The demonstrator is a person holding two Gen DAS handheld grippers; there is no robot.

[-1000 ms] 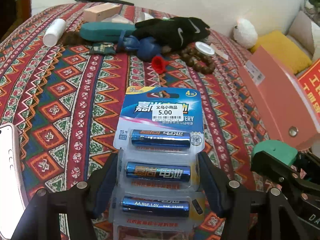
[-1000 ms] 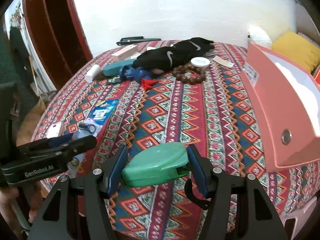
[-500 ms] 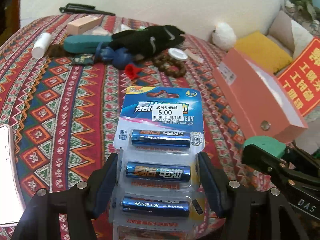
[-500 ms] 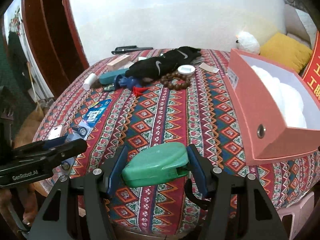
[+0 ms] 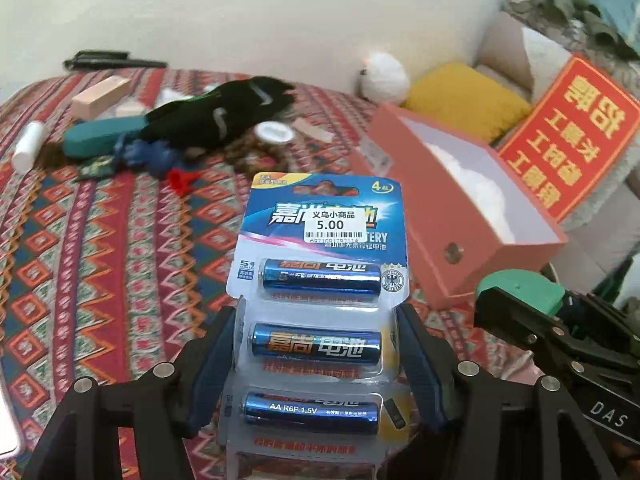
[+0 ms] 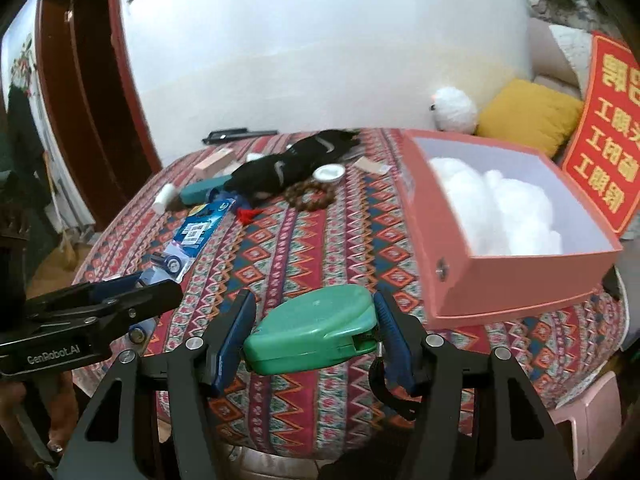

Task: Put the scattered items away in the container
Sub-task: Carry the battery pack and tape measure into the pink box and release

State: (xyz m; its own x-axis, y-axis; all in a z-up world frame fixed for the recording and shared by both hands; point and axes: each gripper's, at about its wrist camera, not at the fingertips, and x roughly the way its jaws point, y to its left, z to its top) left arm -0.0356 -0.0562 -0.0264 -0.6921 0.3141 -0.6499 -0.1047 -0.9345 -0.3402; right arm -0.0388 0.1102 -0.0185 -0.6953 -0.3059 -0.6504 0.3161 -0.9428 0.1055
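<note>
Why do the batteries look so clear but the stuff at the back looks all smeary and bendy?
In the left wrist view the battery pack is sharp, riding with the camera in the left gripper, while the pink box and black glove smear with motion blur. In the right wrist view the fisheye lens curves the table edge and door frame, and the green case stays crisp.

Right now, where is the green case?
The green case is clamped between the right gripper fingers, held above the patterned tablecloth just left of the pink box.
</note>
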